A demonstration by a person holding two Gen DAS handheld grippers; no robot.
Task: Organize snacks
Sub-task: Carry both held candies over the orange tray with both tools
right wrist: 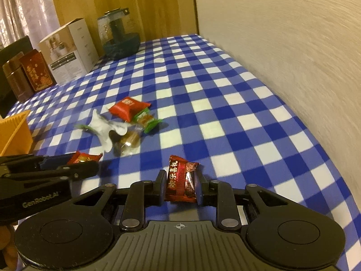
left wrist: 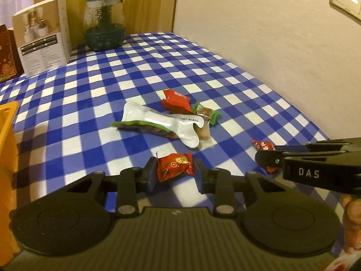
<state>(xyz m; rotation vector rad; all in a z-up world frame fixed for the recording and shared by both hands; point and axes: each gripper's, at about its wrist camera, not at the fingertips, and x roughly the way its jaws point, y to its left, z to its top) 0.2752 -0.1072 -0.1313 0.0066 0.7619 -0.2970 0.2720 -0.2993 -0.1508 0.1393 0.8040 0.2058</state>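
Note:
My left gripper (left wrist: 174, 168) is shut on a red candy packet (left wrist: 174, 166) just above the blue checked tablecloth; it also shows in the right wrist view (right wrist: 84, 158). My right gripper (right wrist: 180, 185) is shut on a dark red candy packet (right wrist: 181, 178), seen in the left wrist view (left wrist: 264, 145) at the right. A small pile lies in the middle of the table: a white pouch (left wrist: 162, 122), a red packet (left wrist: 176, 101), a green-edged snack (left wrist: 206, 113) and a clear-wrapped brown sweet (right wrist: 128, 140).
An orange basket (left wrist: 9, 135) stands at the left edge, also in the right wrist view (right wrist: 15, 133). At the back stand a white box (left wrist: 42, 38), a glass jar (left wrist: 105, 24) and red boxes (right wrist: 36, 72). A wall borders the table on the right.

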